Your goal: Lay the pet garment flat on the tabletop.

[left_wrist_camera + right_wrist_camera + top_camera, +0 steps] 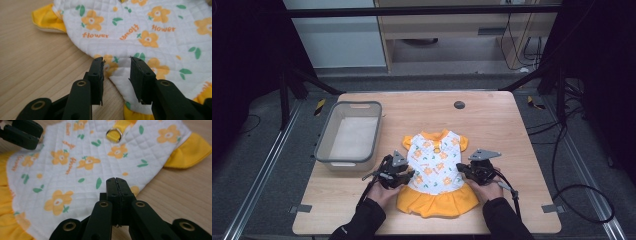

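Here, dress (436, 167) between both grippers

Setting: lab or test room. Evidence: wooden table (492, 125) inside black metal frame (422, 11), loose cables (562, 150) on grey floor, beyond the jaws.

Small floral dress (435, 167) (white quilted top, yellow skirt), flat on table (492, 125)

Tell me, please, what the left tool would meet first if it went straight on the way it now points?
Most likely the white flowered edge of the little dress: the left tool stands open right at that hem, which lies between its jaws. Depth is unclear.
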### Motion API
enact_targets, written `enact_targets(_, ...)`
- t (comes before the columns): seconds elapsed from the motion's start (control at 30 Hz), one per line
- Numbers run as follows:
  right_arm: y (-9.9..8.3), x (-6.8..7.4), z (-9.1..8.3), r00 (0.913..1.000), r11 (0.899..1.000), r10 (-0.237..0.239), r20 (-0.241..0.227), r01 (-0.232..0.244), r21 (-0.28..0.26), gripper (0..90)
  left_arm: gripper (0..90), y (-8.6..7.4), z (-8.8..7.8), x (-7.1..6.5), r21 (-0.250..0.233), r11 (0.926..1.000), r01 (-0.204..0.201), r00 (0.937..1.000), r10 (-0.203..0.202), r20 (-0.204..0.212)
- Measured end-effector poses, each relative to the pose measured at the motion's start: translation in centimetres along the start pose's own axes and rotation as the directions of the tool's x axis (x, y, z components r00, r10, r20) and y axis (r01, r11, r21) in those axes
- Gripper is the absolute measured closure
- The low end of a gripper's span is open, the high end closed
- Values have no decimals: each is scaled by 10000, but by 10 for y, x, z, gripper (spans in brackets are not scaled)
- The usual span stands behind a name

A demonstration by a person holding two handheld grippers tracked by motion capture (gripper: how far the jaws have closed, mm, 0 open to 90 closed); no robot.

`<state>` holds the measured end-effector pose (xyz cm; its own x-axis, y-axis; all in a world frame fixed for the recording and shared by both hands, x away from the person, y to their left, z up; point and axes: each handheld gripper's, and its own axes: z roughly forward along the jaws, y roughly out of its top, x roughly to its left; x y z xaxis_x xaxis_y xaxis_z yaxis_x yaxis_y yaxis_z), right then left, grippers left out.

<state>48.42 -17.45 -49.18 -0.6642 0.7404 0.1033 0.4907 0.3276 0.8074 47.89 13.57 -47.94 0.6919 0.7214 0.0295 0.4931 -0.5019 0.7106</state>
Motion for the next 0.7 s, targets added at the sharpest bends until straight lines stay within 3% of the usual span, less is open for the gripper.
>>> enact_targets(0.17,0,-1,-21,9998,9978,200,89,-194,-641,842,561,-5,-25,0,-825,9964,198,9998,-194,62)
enact_targets(0.37,-12,-8,-49,9954,9903,781,551,-710,-1197,614,443,-28,-51,8,-1304,9905,439,9990,-446,-22)
enact_targets(0.57,-29,-20,-73,9792,9820,1249,1597,-991,-1605,365,320,-54,-66,16,-1276,9898,626,9975,-662,-243)
enact_targets(0.7,-40,-25,-83,9676,9767,1709,1857,-1415,-1615,287,261,-64,-75,19,-1395,9883,616,9972,-669,-335)
